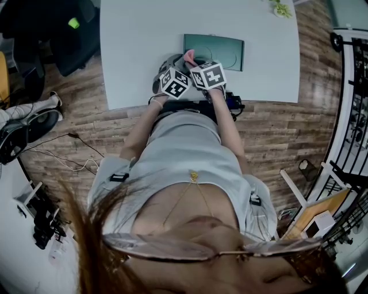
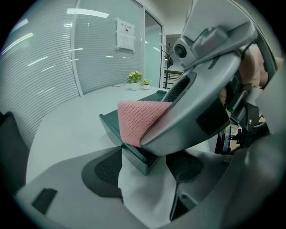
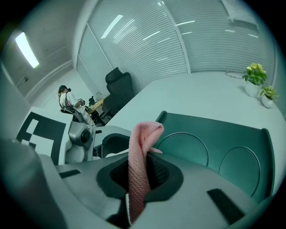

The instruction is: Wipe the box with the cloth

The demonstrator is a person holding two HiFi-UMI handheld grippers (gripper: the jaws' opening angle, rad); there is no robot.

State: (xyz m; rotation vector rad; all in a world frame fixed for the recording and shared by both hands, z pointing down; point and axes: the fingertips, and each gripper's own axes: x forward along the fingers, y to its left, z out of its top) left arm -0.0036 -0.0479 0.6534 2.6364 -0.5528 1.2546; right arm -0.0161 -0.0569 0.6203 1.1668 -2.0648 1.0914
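A flat dark green box (image 1: 214, 50) lies on the white table (image 1: 138, 46), its lid (image 3: 214, 143) marked with two round outlines. My right gripper (image 3: 138, 179) is shut on a pink knitted cloth (image 3: 142, 147), whose free end stands up and folds over above the jaws. In the head view the cloth (image 1: 188, 55) sits at the box's near left corner. My left gripper (image 2: 143, 172) is open, and that box corner (image 2: 136, 156) reaches in between its fingers without touching either pad. The cloth (image 2: 138, 118) rests against the box's edge just beyond. Both grippers are close together at the table's near edge.
Small potted plants (image 3: 255, 79) stand at the table's far right corner (image 1: 280, 8). A black office chair (image 1: 69, 28) is off the table's left side. Cables lie on the wooden floor (image 1: 75, 143). A person (image 3: 67, 100) sits in the background.
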